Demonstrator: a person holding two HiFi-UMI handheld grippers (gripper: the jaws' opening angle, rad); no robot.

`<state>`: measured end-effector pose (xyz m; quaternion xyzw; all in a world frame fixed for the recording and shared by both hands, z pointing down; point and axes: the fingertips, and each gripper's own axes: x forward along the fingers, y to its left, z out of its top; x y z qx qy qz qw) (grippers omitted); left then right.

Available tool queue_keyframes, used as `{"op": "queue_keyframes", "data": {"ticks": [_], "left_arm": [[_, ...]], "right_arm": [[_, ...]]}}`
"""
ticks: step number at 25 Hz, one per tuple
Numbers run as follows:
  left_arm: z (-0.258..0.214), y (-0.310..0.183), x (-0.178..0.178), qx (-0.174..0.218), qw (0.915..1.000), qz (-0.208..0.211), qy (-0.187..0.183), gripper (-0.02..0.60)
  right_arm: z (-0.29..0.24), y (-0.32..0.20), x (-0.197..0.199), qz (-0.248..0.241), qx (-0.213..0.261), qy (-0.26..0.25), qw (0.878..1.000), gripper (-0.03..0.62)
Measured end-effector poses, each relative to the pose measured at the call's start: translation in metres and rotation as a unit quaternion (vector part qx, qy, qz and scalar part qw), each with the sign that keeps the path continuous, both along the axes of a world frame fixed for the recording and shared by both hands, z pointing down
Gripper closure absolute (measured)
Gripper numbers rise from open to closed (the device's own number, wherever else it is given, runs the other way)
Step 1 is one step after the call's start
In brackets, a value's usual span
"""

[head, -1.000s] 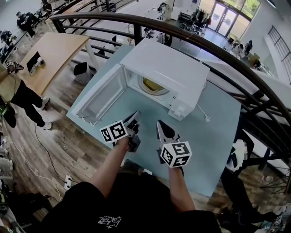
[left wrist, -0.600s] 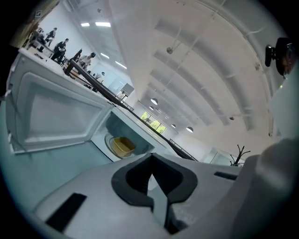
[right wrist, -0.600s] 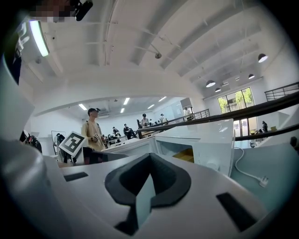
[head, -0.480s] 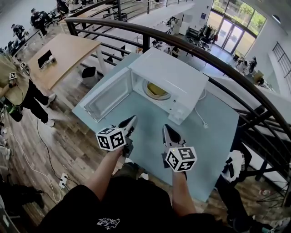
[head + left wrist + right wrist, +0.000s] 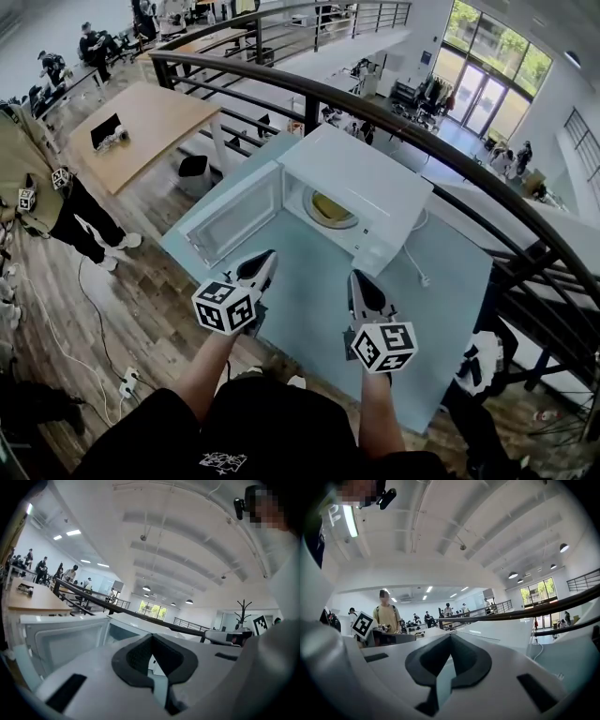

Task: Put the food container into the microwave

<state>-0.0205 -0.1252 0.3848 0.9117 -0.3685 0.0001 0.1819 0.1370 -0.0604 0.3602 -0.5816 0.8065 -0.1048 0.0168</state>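
A white microwave (image 5: 361,178) stands on the pale blue table (image 5: 441,309) with its door (image 5: 234,214) swung open to the left. Inside the cavity lies a yellowish food container (image 5: 328,208), only partly visible. My left gripper (image 5: 264,259) is shut and empty, in front of the open door. My right gripper (image 5: 358,279) is shut and empty too, in front of the microwave's right half. Both are short of the microwave and touch nothing. The left gripper view shows the door (image 5: 61,641) beyond the closed left gripper (image 5: 151,635). The right gripper (image 5: 450,637) points above the table.
A dark curved railing (image 5: 450,155) runs behind the table, above a lower floor with desks and people. The microwave's cable (image 5: 417,267) trails over the table at its right. A person in a pale shirt (image 5: 384,613) stands far off in the right gripper view.
Both grippers have drawn back from the microwave toward the table's near edge and moved a little apart. The head view has shifted. The door stays open with the container inside.
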Motion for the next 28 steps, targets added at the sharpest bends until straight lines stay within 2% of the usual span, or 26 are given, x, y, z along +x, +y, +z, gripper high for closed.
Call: {"op": "queue_keyframes", "data": {"ticks": [9, 19, 28], "left_arm": [[-0.05, -0.012, -0.013, 0.078, 0.9964, 0.024, -0.026, 0.574], [-0.063, -0.029, -0.028, 0.094, 0.9943, 0.046, -0.02, 0.574], [-0.063, -0.034, -0.037, 0.098, 0.9933, 0.057, -0.019, 0.574]], "right_arm": [[-0.035, -0.011, -0.01, 0.03, 0.029, 0.012, 0.999, 0.589], [-0.048, -0.016, -0.026, 0.061, 0.041, 0.02, 0.997, 0.589], [-0.046, -0.019, -0.043, 0.068, 0.038, 0.032, 0.996, 0.589]]}}
